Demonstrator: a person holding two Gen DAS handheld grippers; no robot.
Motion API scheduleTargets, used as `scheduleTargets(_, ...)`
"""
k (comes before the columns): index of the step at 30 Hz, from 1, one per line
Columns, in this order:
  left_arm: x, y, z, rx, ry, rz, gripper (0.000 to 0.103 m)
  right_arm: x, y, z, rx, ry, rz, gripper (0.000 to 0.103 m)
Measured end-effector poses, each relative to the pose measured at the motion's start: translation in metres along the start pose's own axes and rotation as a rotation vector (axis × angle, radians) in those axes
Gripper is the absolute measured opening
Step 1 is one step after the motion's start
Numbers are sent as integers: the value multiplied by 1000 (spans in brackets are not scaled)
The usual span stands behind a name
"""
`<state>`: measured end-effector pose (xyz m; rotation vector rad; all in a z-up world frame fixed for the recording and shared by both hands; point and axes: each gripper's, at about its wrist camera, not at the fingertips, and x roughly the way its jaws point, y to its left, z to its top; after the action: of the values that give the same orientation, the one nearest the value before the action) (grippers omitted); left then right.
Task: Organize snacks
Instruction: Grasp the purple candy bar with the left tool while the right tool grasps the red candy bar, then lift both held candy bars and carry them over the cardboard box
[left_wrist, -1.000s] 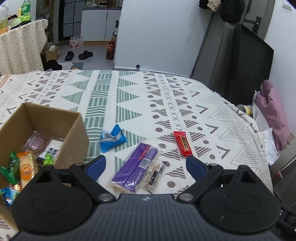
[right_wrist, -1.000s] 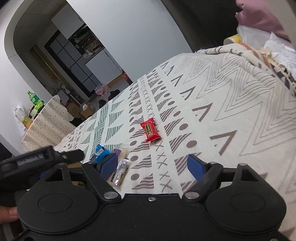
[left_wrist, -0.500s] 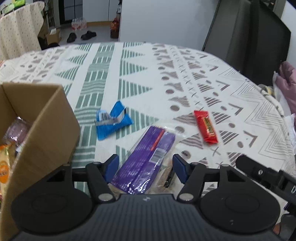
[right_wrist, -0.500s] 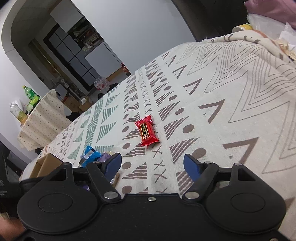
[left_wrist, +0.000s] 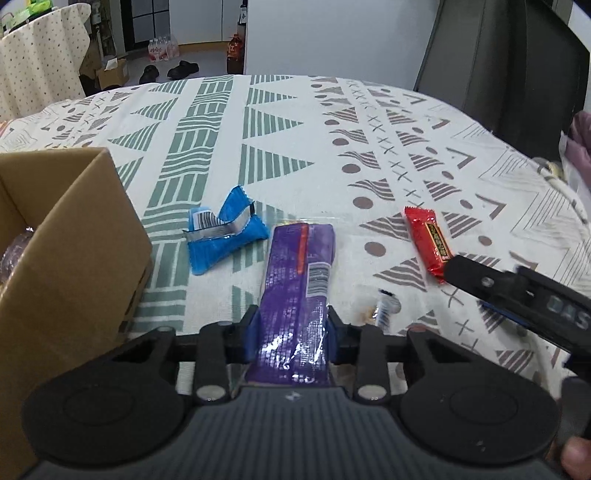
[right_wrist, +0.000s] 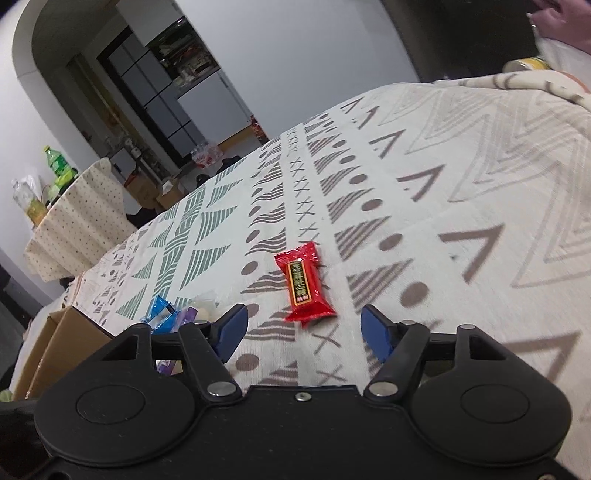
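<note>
On the patterned tablecloth (left_wrist: 295, 122), my left gripper (left_wrist: 292, 325) is closing, and its blue pads press both sides of a long purple snack packet (left_wrist: 301, 269). A crumpled blue packet (left_wrist: 221, 236) lies left of it, beside the open cardboard box (left_wrist: 74, 240). A small clear-wrapped snack (left_wrist: 384, 308) lies on its right. My right gripper (right_wrist: 303, 328) is open with its jaws narrowing. The red snack bar (right_wrist: 303, 284) lies just ahead of its fingertips, untouched. One right finger (left_wrist: 480, 278) reaches the red bar (left_wrist: 428, 243) in the left wrist view.
The box (right_wrist: 62, 343) holds several snacks, mostly hidden. A dotted-cloth table with bottles (right_wrist: 74, 229) stands beyond the far left edge. A dark panel (left_wrist: 517, 74) and a pink cloth (left_wrist: 580, 147) sit off the right edge.
My left gripper came down over the purple packet and its jaws narrowed onto it. My right gripper moved in close to the red bar, and its jaws narrowed a little.
</note>
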<state>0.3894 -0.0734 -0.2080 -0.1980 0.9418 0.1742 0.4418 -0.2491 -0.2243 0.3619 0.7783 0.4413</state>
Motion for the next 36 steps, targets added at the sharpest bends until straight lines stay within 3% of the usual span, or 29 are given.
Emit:
scheduleTargets(7, -3, 6, 2, -58, -21, -7, 31, 15, 11, 4, -91, -7, -49, 62)
scheduleTargets(10, -8, 10, 5, -79, -41, -6, 31, 19, 16, 4, -119, -1, -70, 55)
scheduleTargets(15, -14, 15, 10, -99, -63, 0, 31, 21, 19, 3, -160, 7, -123, 29)
scheduleTargets(18, -16, 16, 11, -103, -66, -2, 31, 18, 19, 3, -161, 10, -134, 21)
scheduleTargets(24, -24, 13, 10, -93, -81, -6, 31, -1, 20, -5, -158, 17, -168, 19)
scheduleTargets(36, -62, 6, 5, -58, -109, -57, 31, -62, 22, -17, -3, 20, -170, 19)
